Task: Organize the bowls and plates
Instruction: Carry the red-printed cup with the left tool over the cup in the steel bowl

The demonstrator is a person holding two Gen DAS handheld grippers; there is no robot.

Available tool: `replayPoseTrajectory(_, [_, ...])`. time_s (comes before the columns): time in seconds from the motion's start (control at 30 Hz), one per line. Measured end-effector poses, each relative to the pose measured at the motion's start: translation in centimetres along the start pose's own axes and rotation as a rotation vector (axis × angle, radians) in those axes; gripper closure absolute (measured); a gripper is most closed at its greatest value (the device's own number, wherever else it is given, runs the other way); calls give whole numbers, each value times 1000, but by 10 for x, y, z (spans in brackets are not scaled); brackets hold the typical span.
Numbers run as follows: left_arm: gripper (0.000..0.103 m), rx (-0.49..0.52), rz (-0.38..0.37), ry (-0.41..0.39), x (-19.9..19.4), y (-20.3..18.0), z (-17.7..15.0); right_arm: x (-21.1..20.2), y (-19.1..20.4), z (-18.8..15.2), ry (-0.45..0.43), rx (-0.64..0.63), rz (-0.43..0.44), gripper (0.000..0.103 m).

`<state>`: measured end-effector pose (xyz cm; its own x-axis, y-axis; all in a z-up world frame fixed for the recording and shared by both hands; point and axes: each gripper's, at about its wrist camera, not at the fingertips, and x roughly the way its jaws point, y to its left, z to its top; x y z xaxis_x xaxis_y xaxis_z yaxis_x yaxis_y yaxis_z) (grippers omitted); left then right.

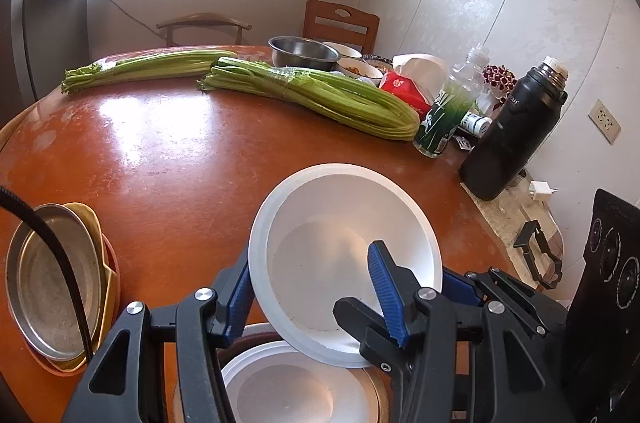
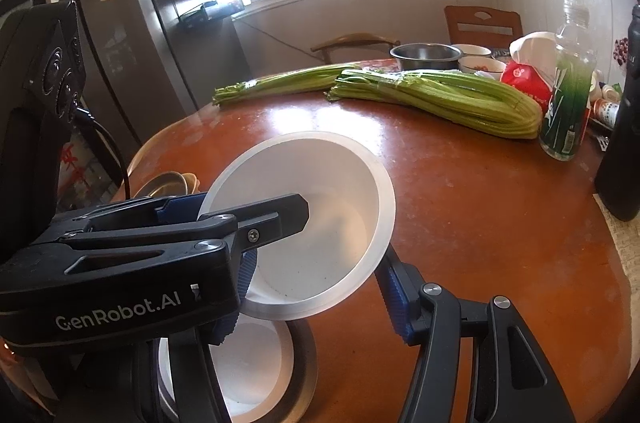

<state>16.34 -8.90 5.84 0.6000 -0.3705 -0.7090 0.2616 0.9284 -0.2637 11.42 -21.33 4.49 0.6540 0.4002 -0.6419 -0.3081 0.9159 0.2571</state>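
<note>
A white bowl (image 1: 344, 255) hangs tilted above the brown table; it also shows in the right wrist view (image 2: 316, 219). My left gripper (image 1: 316, 287) straddles it, one blue finger (image 1: 240, 291) outside the left rim and one inside; whether it pinches the bowl I cannot tell. In the right wrist view my right gripper (image 2: 320, 283) spans the bowl from below, its right finger (image 2: 396, 299) beside the outer wall; the grip is unclear. Below sits a second white bowl (image 1: 296, 387) inside a dark bowl (image 2: 300, 375). A stack of metal and coloured plates (image 1: 56, 287) lies at the left.
Two celery bunches (image 1: 312, 95) lie across the table's far side. A steel bowl (image 1: 304, 53), small bowls, a red tissue pack (image 1: 404, 91), a green bottle (image 1: 444, 115) and a black thermos (image 1: 512, 131) crowd the far right. Chairs and a fridge (image 2: 132, 35) stand behind.
</note>
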Motion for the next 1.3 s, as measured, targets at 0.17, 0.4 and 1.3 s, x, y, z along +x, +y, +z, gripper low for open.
replayPoseTrajectory(0.17, [49,8,3,-25,-18,-2,-6,-11,10,-3,-16,-18,2,41])
replayPoseTrajectory(0.4, [49,8,13,-57,-43,-1,-18,-25,26,-10,-36,-44,10,41])
replayPoseTrajectory(1.3, [49,-6,41,-72,-75,7,-67,-42,54,-50,-35,-99,26,41])
